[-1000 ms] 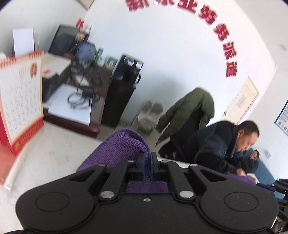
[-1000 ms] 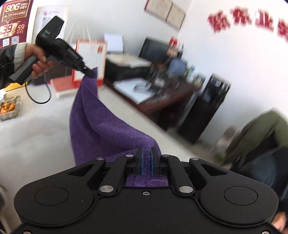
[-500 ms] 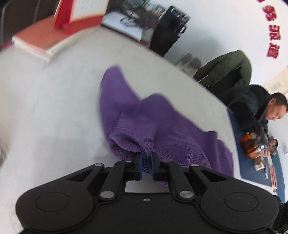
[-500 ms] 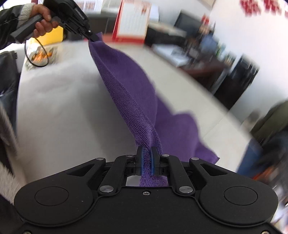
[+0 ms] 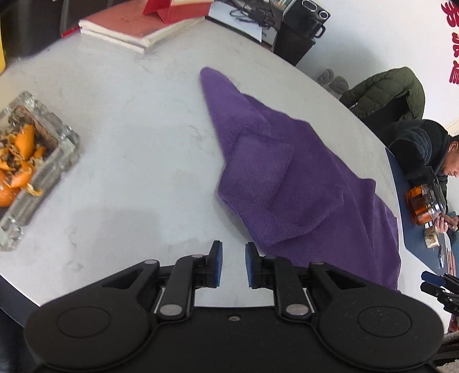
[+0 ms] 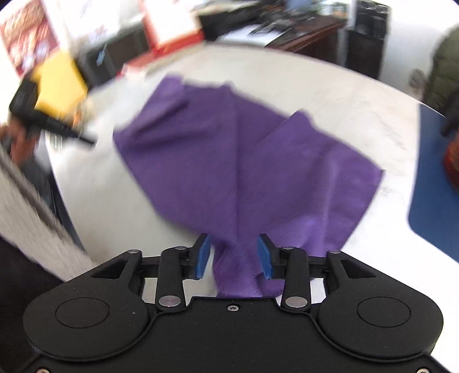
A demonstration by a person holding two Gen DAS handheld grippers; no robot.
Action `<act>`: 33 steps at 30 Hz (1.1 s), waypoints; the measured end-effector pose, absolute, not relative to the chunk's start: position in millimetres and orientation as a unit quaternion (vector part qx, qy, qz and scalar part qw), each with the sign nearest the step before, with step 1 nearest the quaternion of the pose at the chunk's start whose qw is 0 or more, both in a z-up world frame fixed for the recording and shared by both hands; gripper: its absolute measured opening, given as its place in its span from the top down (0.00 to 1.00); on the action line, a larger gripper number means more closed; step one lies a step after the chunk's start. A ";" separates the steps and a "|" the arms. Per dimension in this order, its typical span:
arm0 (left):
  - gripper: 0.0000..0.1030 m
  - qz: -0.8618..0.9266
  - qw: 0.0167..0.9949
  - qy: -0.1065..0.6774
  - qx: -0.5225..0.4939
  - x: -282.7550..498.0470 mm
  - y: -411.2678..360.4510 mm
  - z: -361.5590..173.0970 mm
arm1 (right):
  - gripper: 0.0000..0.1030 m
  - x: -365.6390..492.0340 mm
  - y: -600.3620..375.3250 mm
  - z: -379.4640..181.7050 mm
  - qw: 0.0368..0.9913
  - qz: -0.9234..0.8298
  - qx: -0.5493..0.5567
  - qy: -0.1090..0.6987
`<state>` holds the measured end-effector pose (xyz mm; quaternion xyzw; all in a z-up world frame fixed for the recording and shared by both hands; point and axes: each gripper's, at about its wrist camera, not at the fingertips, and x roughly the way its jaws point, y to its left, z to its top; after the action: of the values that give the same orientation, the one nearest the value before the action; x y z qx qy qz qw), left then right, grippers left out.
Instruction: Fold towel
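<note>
— Presently, what is the left hand-held gripper doing?

— I see its jaws spread, with bare surface showing between the blue pads. It pinches nothing. It hovers just short of the near edge of the towel.

— And where is the towel?

— The purple towel lies on the white surface, loosely heaped, with a flap doubled over on top and one corner pointing away toward the far side. It is not flat; several layers overlap.

— Report the right hand-held gripper.

— I find its jaws spread as well. A bunched corner of the towel sits between the blue pads, but the pads stand clear of it on the left side; on the right I cannot tell whether cloth touches the pad. The view is blurred.

— Anything else on the surface?

— A glass ashtray holding orange peel sits well to the left of the towel. A stack of books lies at the far edge. A seated person is at the far right, beside a blue mat.
</note>
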<state>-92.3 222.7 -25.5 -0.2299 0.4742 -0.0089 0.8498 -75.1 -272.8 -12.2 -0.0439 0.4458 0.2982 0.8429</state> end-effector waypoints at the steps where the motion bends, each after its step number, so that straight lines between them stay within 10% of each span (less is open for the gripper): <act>1: 0.82 -0.012 0.857 0.463 -0.225 -85.9 223.9 -20.4 | 0.58 -72.0 -278.7 -11.4 0.848 0.293 -0.034 0.440; 25: 0.67 -0.095 0.873 0.477 0.048 79.6 161.5 -80.9 | 0.56 -1.1 -211.0 -84.2 0.823 0.259 -0.114 0.492; 33: 0.95 -0.074 0.881 0.467 0.009 59.6 176.5 -71.4 | 0.56 3.5 -204.3 -88.0 0.816 0.260 -0.132 0.499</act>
<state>59.6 176.5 -71.4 0.0092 0.4668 -0.0742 0.8812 3.5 -204.3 -88.0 -0.1323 0.4994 0.2597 0.8159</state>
